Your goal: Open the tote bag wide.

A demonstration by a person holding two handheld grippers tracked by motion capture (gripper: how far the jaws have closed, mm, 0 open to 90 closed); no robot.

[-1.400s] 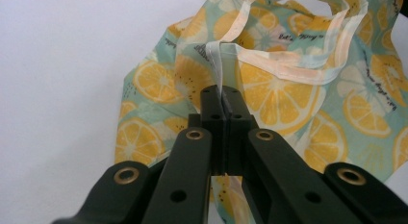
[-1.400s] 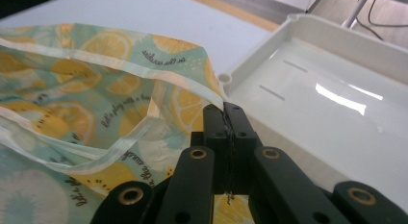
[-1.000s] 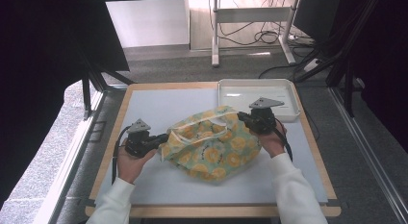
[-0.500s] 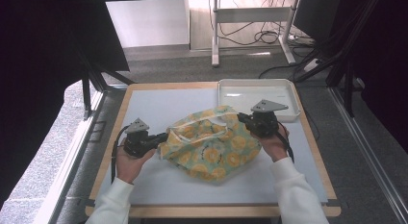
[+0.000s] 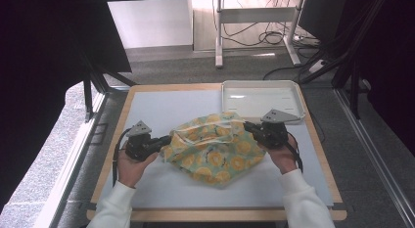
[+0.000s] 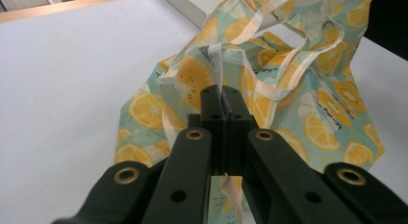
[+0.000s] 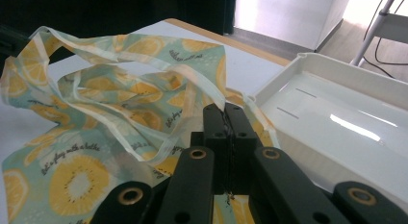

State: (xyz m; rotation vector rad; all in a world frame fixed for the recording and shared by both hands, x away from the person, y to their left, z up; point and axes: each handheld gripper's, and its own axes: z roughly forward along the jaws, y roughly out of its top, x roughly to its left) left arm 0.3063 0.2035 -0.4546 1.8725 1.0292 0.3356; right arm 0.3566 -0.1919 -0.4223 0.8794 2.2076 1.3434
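High view shows the bag (image 5: 215, 147) lying crumpled in the middle of my desk (image 5: 161, 105), just in front of the white tray (image 5: 259, 98). It is thin pale-green cloth printed with orange and lemon slices, with cream strap handles looping loosely over its top. My left hand-held gripper (image 6: 223, 101) is clamped on a cream strap at the bag's left edge, jaws pressed together around it. My right hand-held gripper (image 7: 225, 113) is pinched tight on the cloth at the bag's right edge, beside the tray.
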